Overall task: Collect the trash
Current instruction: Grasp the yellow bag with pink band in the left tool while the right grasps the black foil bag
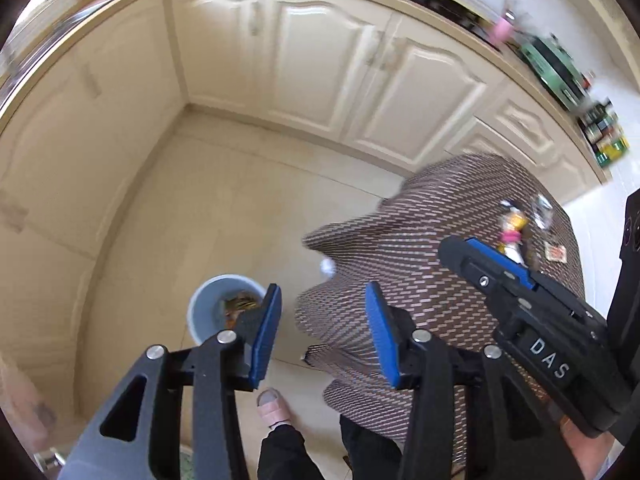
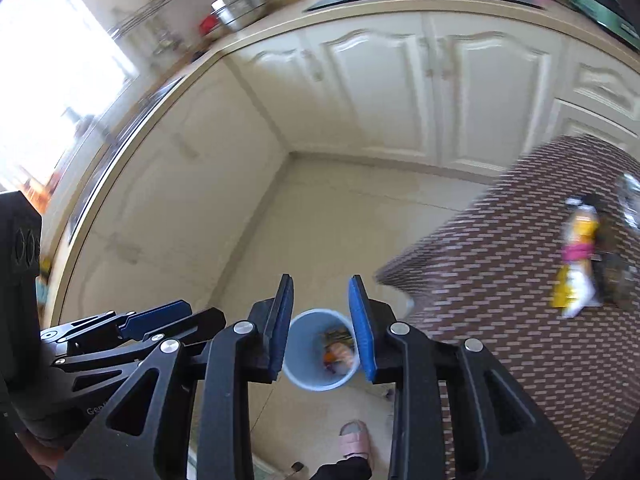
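Note:
A light blue bin (image 1: 208,304) stands on the floor with several wrappers inside. My left gripper (image 1: 324,336) hangs above the floor just right of it, open, with nothing between its blue pads. In the right wrist view the bin (image 2: 308,360) shows through the gap of my right gripper (image 2: 322,328), which is high above it, open and not holding anything. A yellow and pink wrapper (image 1: 512,234) (image 2: 576,256) lies on the table with the brown patterned cloth (image 1: 432,248). A clear wrapper (image 1: 542,206) lies beside it. The right gripper (image 1: 460,252) reaches over that table's near side.
Cream cabinets (image 1: 320,60) line the corner behind the bin. The cloth (image 2: 500,300) hangs in folds over the table's left edge. A small white blur (image 1: 327,267) sits by that edge. A person's foot in a pink slipper (image 1: 274,408) stands near the bin. The left gripper (image 2: 200,312) shows low on the left.

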`<state>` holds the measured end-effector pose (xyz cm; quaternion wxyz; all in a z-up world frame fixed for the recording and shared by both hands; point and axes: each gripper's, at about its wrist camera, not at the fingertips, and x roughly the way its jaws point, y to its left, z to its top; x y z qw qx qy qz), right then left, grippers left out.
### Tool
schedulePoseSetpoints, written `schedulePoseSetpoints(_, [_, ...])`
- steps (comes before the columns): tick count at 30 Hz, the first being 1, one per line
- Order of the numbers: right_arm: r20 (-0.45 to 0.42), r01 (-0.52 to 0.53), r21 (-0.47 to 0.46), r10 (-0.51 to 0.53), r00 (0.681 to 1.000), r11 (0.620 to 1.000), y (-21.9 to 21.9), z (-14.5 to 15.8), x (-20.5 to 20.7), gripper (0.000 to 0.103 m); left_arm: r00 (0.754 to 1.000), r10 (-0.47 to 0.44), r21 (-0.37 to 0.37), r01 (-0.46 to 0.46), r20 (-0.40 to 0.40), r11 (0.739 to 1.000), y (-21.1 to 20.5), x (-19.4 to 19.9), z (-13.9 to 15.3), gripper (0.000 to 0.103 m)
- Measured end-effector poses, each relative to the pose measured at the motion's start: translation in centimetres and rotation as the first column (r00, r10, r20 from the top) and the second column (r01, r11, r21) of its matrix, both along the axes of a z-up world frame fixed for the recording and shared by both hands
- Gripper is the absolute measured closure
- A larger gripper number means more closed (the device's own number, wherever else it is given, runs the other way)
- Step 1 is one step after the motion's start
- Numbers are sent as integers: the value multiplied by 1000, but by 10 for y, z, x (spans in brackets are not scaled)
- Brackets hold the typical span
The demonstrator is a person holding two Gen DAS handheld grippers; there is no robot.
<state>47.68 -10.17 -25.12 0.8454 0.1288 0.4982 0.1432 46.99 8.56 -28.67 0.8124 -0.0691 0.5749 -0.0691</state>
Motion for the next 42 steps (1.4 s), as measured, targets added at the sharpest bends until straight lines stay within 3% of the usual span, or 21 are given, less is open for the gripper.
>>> schedulePoseSetpoints(6, [10,157,-47,-156,988,987,-104,2,-8,72,990,-139,-29,139,-20,990,-105,20,-11,57])
schedulePoseSetpoints(11, [-8,254,-78,-255,967,964,-173,-9,-17,67,975,-217,-65,214,-39,975,-184,33,-27,50])
schedulePoseSetpoints(15, [-35,290,-83,-293,955,954,-213,-23,-15,65,967,-248,-71,244,-64,967,-225,43,-45,50])
schedulePoseSetpoints(21, [-49,289,-80,-293,955,954,-240,-35,-8,63,963,-253,-72,247,-94,966,-265,58,-72,50])
schedulePoseSetpoints(25, [-67,281,-72,-286,956,957,-249,-44,-4,59,962,-249,-47,245,-113,968,-277,69,-86,51])
schedulePoseSetpoints(28, [-74,268,-61,-272,960,962,-247,-48,-1,58,959,-244,-63,237,-143,970,-275,72,-95,83])
schedulePoseSetpoints(31, [-77,247,-54,-251,965,967,-242,-51,7,57,965,-229,-62,223,-128,973,-270,71,-93,88])
schedulePoseSetpoints(42, [-61,141,-98,-148,987,985,-205,-71,52,52,995,-86,-48,83,-46,995,-207,69,-62,89])
